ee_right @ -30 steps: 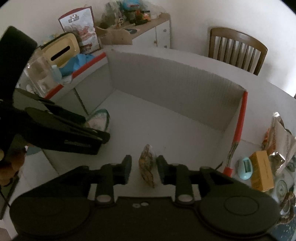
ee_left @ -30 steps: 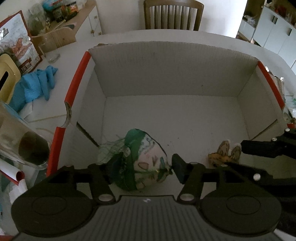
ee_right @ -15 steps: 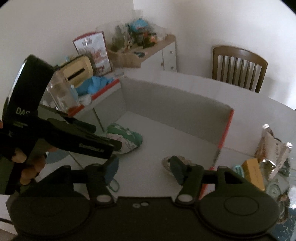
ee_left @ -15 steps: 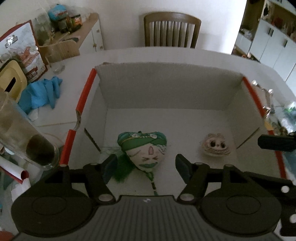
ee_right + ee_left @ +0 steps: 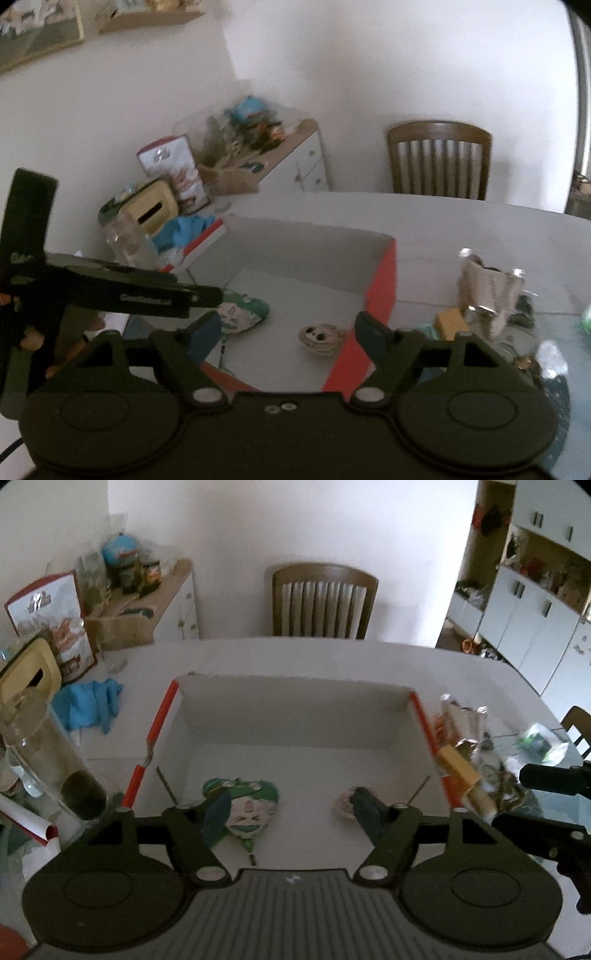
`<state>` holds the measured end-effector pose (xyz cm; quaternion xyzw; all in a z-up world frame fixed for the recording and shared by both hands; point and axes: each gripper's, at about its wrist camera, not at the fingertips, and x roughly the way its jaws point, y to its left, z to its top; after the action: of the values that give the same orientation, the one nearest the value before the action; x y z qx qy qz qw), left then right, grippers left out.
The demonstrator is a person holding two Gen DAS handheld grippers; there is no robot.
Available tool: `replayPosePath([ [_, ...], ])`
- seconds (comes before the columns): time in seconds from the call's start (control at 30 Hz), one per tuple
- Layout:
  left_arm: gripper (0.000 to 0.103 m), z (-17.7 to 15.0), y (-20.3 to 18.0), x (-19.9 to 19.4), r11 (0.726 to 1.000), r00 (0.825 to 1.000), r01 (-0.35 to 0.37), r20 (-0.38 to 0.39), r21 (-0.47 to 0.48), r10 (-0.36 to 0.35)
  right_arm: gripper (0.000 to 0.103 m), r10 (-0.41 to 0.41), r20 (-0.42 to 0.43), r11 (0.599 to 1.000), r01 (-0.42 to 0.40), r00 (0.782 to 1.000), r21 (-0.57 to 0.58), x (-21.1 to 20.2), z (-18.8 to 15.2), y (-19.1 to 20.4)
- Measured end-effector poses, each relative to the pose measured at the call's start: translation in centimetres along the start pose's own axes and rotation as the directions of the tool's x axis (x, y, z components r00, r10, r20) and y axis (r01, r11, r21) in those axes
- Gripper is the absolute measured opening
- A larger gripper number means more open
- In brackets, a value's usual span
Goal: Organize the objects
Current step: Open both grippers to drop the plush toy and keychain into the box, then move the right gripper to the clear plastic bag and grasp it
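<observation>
I have let go of both toys: left tongs point(image 5: 290, 808) and right tongs point(image 5: 286, 330) now gape empty above the box point(image 5: 295, 716), green doll point(image 5: 245, 806) and owl toy point(image 5: 320, 336) inside.

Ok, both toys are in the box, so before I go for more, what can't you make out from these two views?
- Small toy: left wrist view, half hidden behind the left tool's right finger; its face shows only in the right wrist view.
- Green toy: left side covered by the tool's other finger.
- Clutter right of the box: the yellow pack and foil bag are blurred, labels unreadable.
- Box's near wall: hidden under both tool bodies.
</observation>
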<state>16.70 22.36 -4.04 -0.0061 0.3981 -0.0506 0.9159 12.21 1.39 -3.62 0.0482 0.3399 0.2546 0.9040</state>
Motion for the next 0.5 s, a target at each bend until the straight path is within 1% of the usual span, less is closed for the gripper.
replayPosePath([
  [0.1, 0.074, -0.1, -1.3, -1.0, 1.0, 1.0, 0.015, 0.021, 0.01, -0.015, 0.088, -0.016, 0.022, 0.999, 0.015, 1.0, 0.034, -1.4, -0.4, -1.1],
  [0.2, 0.075, -0.3, -2.6, -1.7, 0.999, 0.999, 0.035, 0.033, 0.021, -0.036, 0.09, -0.041, 0.038, 0.998, 0.038, 0.998, 0.057, -2.8, -1.0, -2.2],
  [0.27, 0.082, -0.6, -3.4, -2.0, 0.999, 0.998, 0.046, 0.038, 0.027, -0.047, 0.092, -0.058, 0.048, 0.996, 0.055, 0.997, 0.066, -3.8, -1.5, -3.1],
  [0.3, 0.083, -0.6, -3.8, -2.1, 0.998, 0.998, 0.051, 0.044, 0.028, -0.053, 0.093, -0.066, 0.053, 0.995, 0.062, 0.996, 0.074, -4.3, -1.8, -3.6],
  [0.5, 0.083, -0.9, -6.8, -2.6, 0.996, 0.995, 0.08, 0.062, 0.048, -0.083, 0.098, -0.126, 0.076, 0.985, 0.115, 0.989, 0.127, -7.3, -3.4, -6.7],
])
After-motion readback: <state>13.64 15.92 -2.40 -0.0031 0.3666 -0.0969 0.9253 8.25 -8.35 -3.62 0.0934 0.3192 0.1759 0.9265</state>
